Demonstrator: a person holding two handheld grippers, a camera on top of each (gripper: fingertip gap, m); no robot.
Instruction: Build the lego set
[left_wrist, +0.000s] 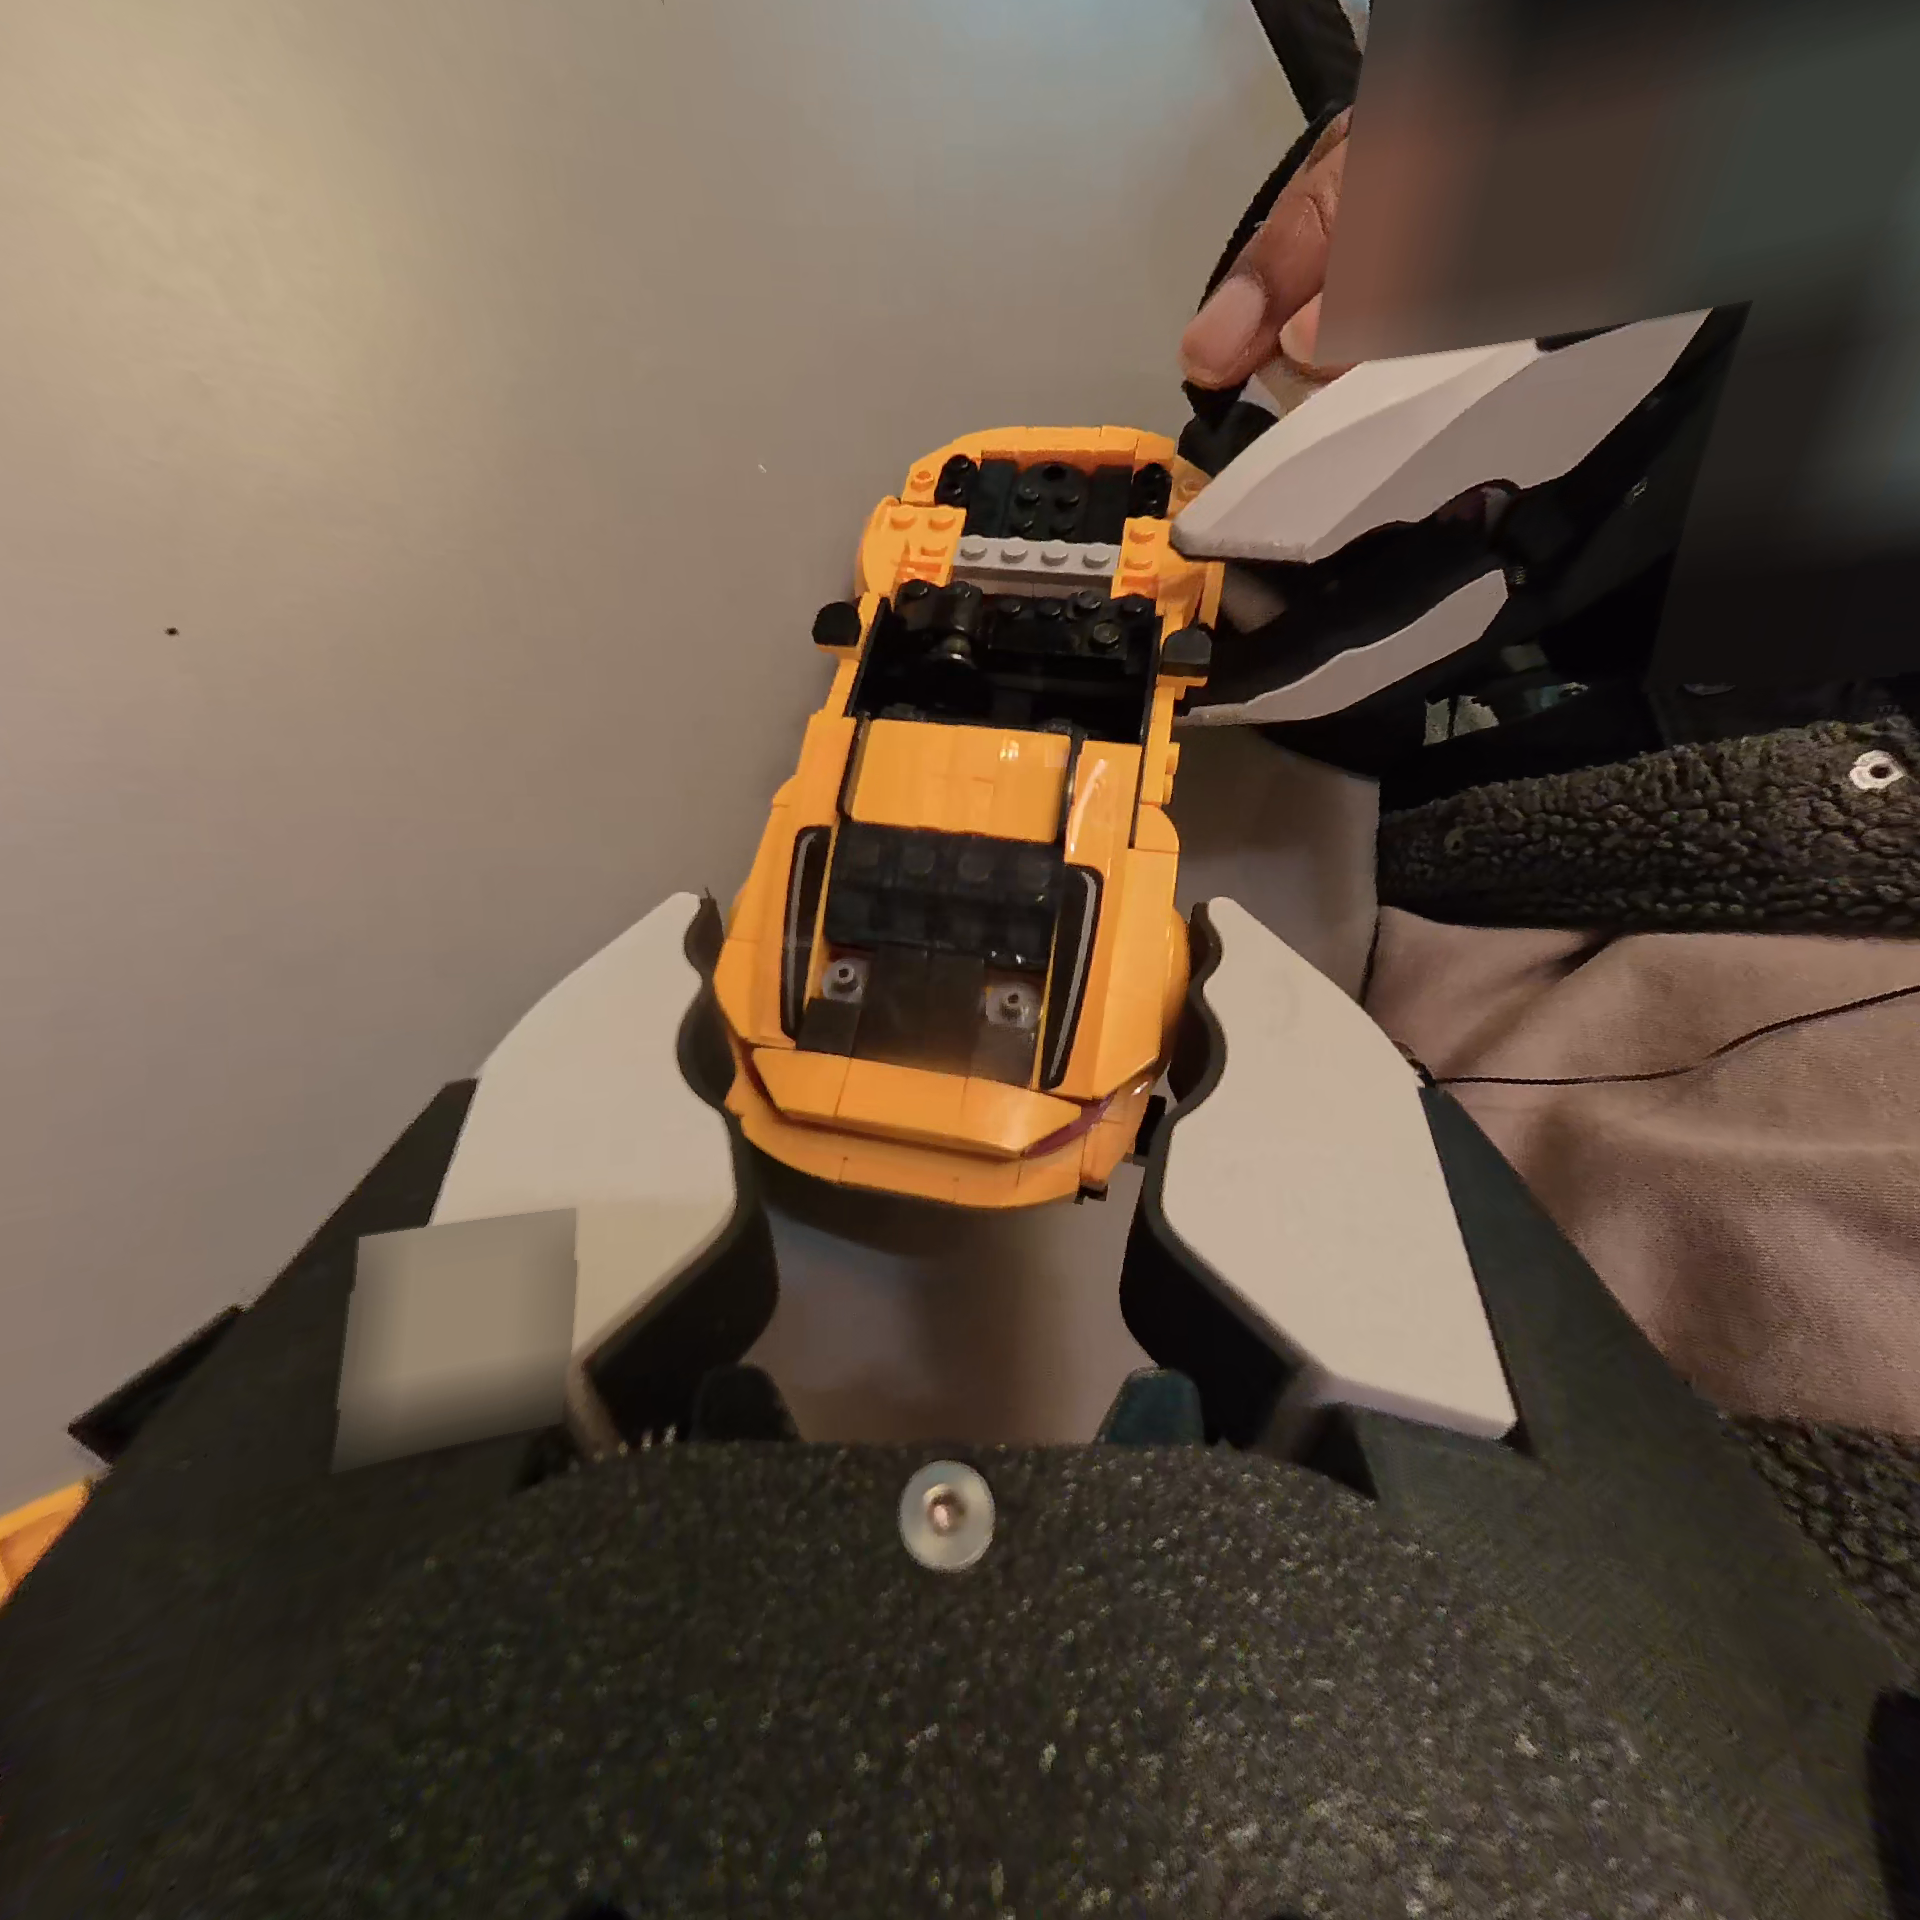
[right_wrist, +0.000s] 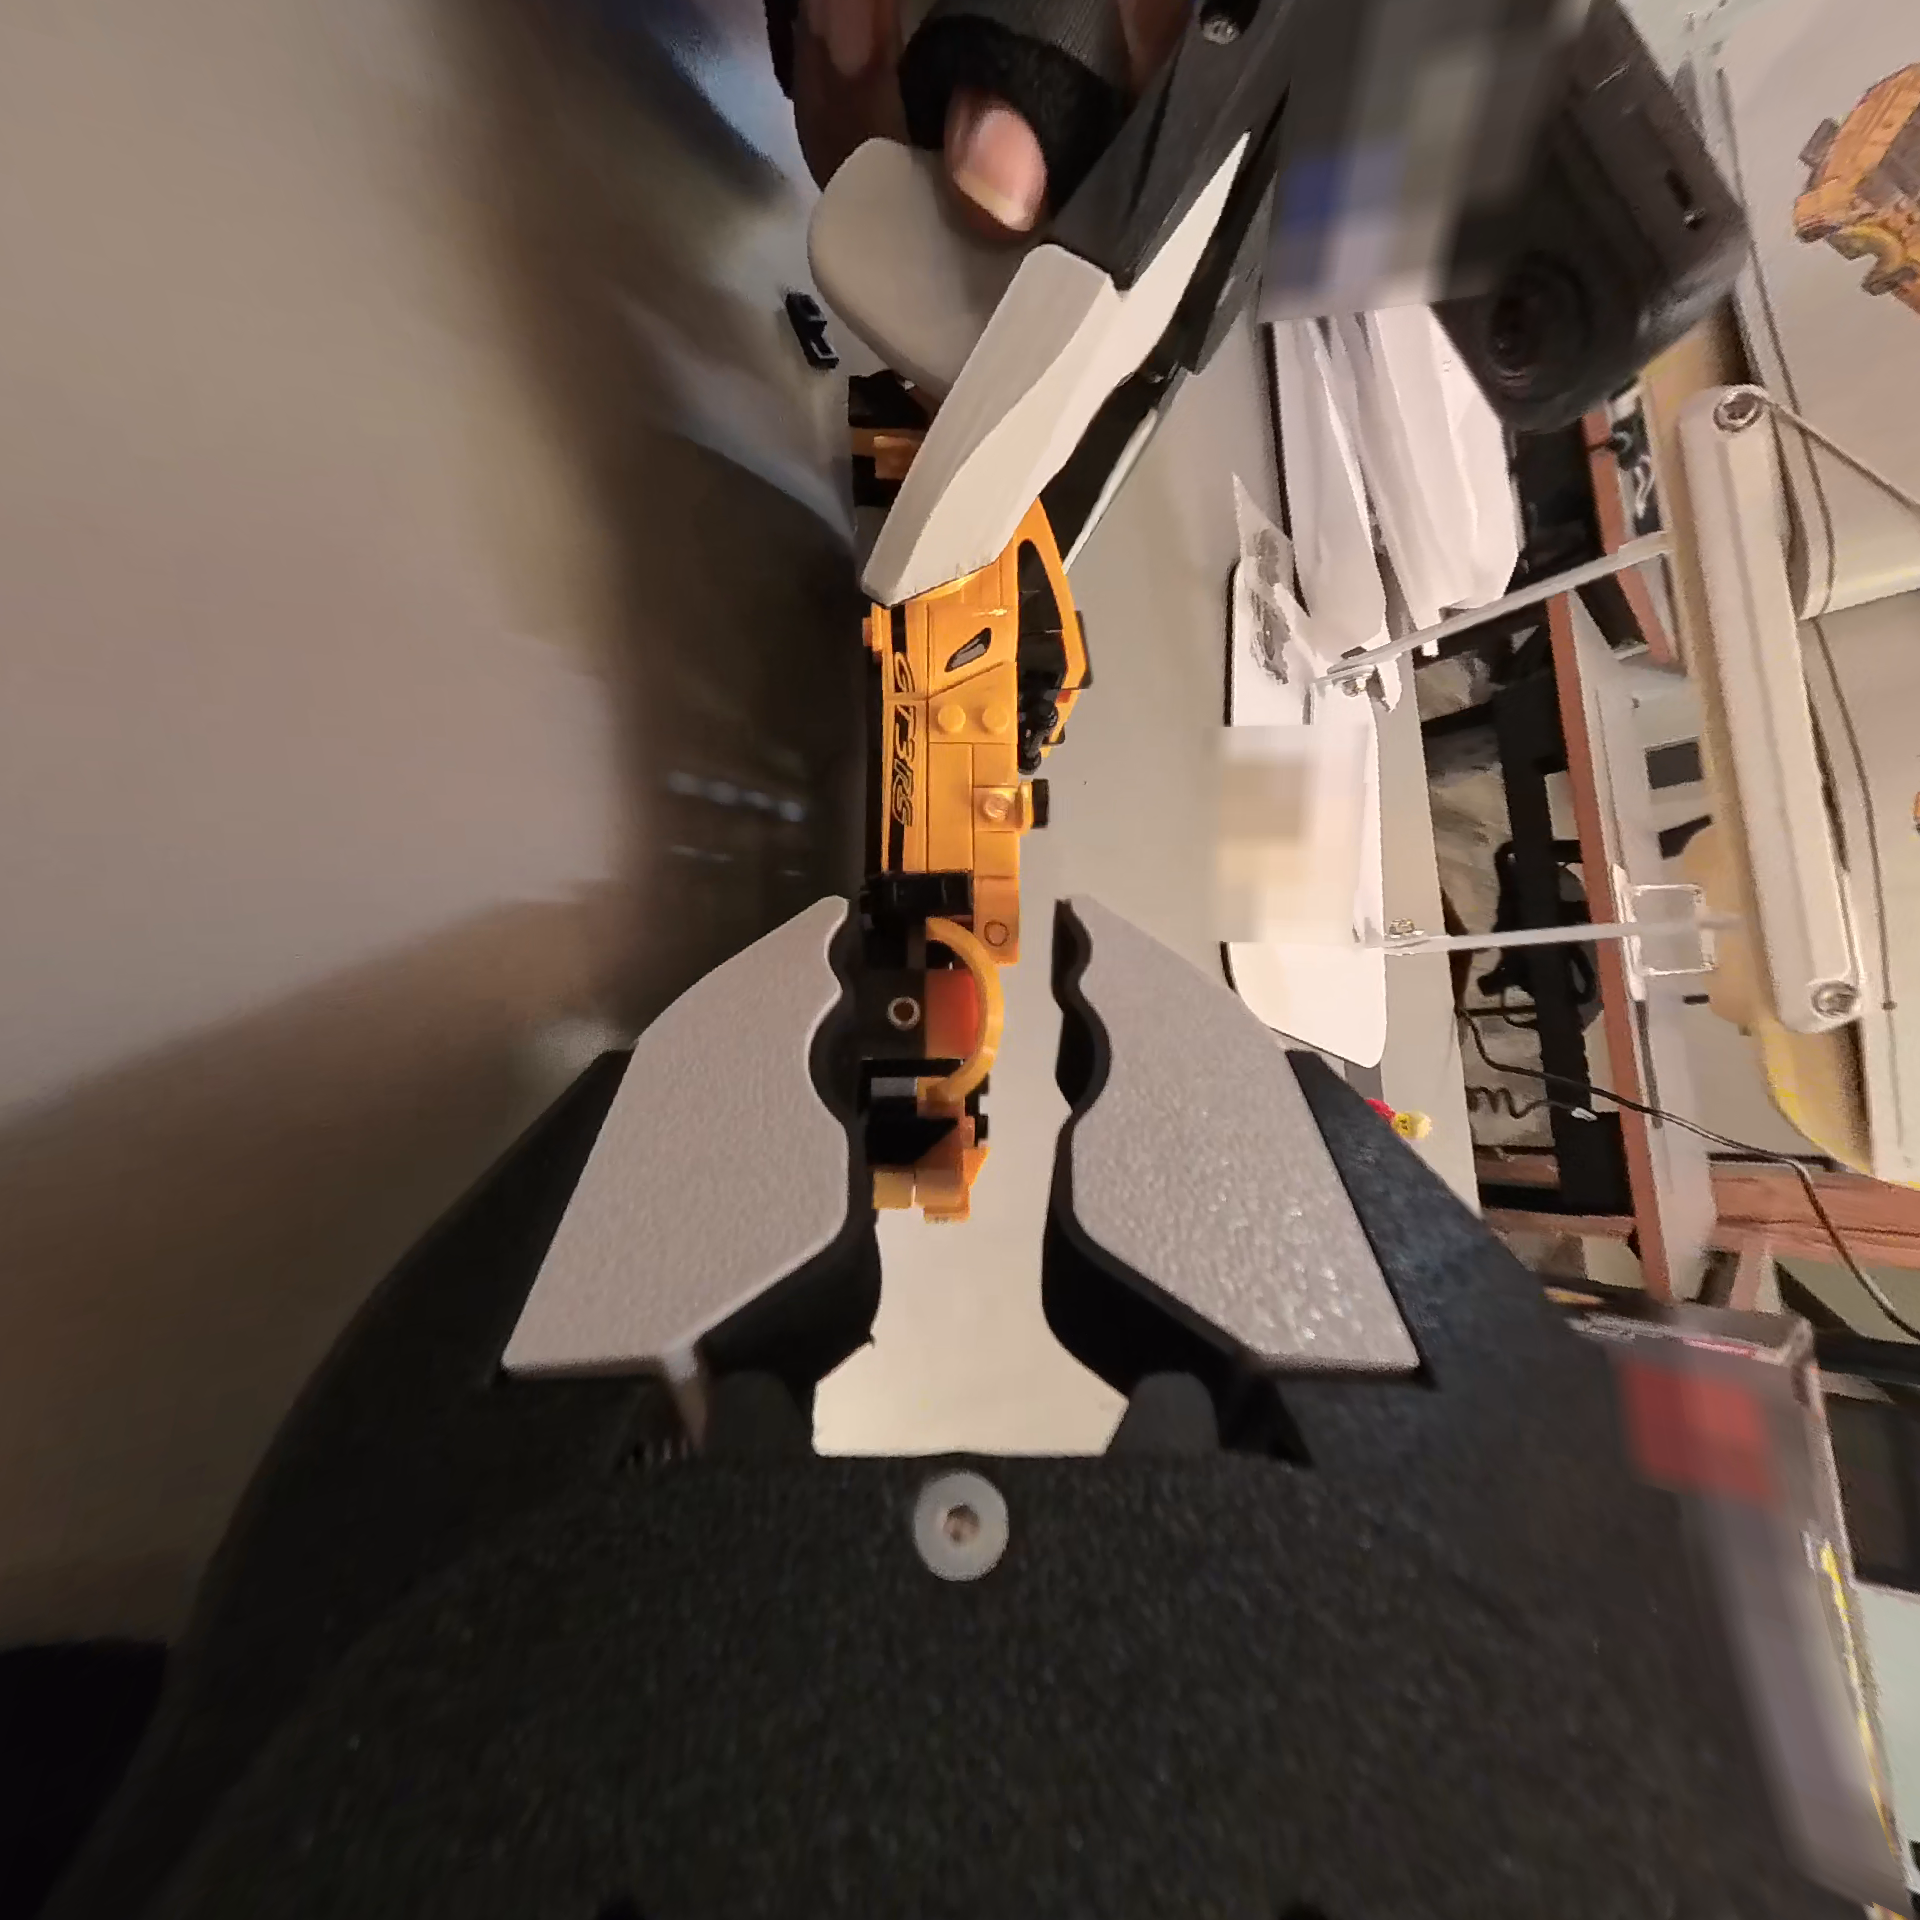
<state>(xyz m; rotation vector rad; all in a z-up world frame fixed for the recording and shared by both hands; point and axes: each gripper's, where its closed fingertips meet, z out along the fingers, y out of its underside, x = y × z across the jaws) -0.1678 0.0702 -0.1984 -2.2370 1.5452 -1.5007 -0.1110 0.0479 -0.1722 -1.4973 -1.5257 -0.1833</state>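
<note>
Orange lego car (left_wrist: 961, 831), partly built w/ open cockpit and black interior, held up off the worktop between both tongs. Left tongs (left_wrist: 951, 1039) clamped on the car's rounded end, grey fingers (left_wrist: 613, 1081) pressing both flanks, black inner pads touching the bodywork. Rest of the car stretching fwd from the left tongs, toward the right tongs (left_wrist: 1205, 623) at the far end on the right flank. In right wrist view, right tongs (right_wrist: 945, 1039) parted around the car's near end; left finger (right_wrist: 717, 1143) up against the black underside, right finger clear of the orange wheel arch (right_wrist: 971, 1013), so not clamped. Car (right_wrist: 956, 748) seen side-on there, running fwd from the right tongs to the left tongs (right_wrist: 935, 540) at its far end. Thumb (right_wrist: 992, 156) in black fingerless glove resting on the left tool's grey lever. Pale worktop (left_wrist: 364, 520) behind. Fleece sleeve (left_wrist: 1662, 831) right of the left tongs. White papers (right_wrist: 1340, 540) beyond on the right.
</note>
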